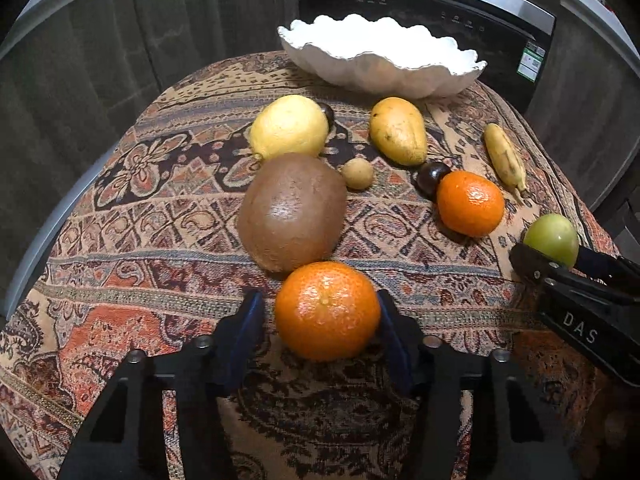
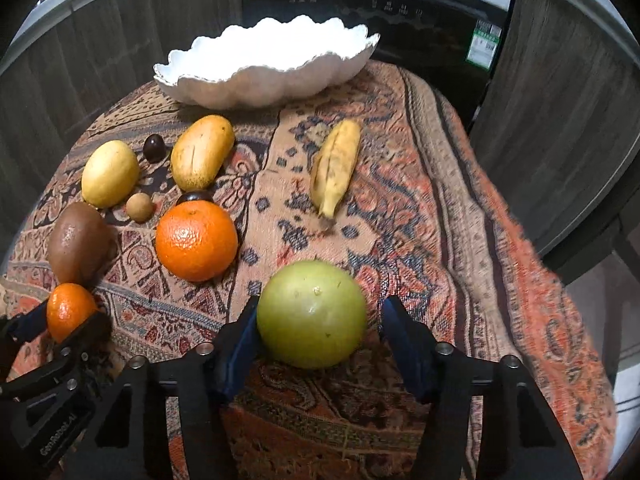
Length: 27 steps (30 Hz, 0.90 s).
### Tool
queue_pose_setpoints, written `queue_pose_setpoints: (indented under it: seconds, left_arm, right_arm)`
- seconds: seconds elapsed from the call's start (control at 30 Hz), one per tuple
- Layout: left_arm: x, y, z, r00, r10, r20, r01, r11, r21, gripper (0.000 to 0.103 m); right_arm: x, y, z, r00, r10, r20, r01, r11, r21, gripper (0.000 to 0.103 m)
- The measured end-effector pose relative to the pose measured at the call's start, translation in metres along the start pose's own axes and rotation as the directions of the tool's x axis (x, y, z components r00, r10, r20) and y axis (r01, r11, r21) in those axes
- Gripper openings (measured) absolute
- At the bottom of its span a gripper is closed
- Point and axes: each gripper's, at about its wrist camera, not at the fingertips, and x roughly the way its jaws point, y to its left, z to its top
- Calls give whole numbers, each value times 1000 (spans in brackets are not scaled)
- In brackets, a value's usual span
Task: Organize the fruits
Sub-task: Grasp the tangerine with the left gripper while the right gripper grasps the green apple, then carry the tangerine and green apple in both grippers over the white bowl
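An orange (image 1: 327, 310) lies on the patterned tablecloth between the fingers of my left gripper (image 1: 320, 304). Its right pad touches the peel, while a narrow gap shows at the left pad. A round green fruit (image 2: 312, 314) sits between the fingers of my right gripper (image 2: 322, 308); the left pad meets it and the right pad stands clear. Both fruits rest on the cloth. The white scalloped bowl (image 1: 380, 74) stands empty at the table's far edge. In the left wrist view the right gripper (image 1: 554, 256) frames the green fruit (image 1: 552, 238) at the right edge.
Between the grippers and the bowl lie a brown kiwi-like fruit (image 1: 292, 212), a yellow lemon-like fruit (image 1: 289, 126), a mango (image 1: 397, 130), a second orange (image 1: 470, 203), a small banana (image 1: 505, 158), a small tan fruit (image 1: 357, 174) and two dark round fruits. A dark oven stands behind the table.
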Motion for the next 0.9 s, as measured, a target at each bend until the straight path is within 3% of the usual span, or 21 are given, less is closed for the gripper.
queue_pose_setpoints:
  seconds: [0.07,0.4,0.9]
  left_arm:
    - [-1,-2,0,1000,-2,5,2,1000,10,47]
    - [-9,-2,-1,1000,11,18,-12,1000,28,45]
    - [-41,-9,4,996,4,90,-9,999,53,45]
  right_arm:
    - [-1,1,0,1000,4,5,-4,1000,-9,50]
    - [-6,0,-1,1000,-1,11,1,1000,-7,50]
    - [-53,-8,3,991,-21,131,20,1000,15,50]
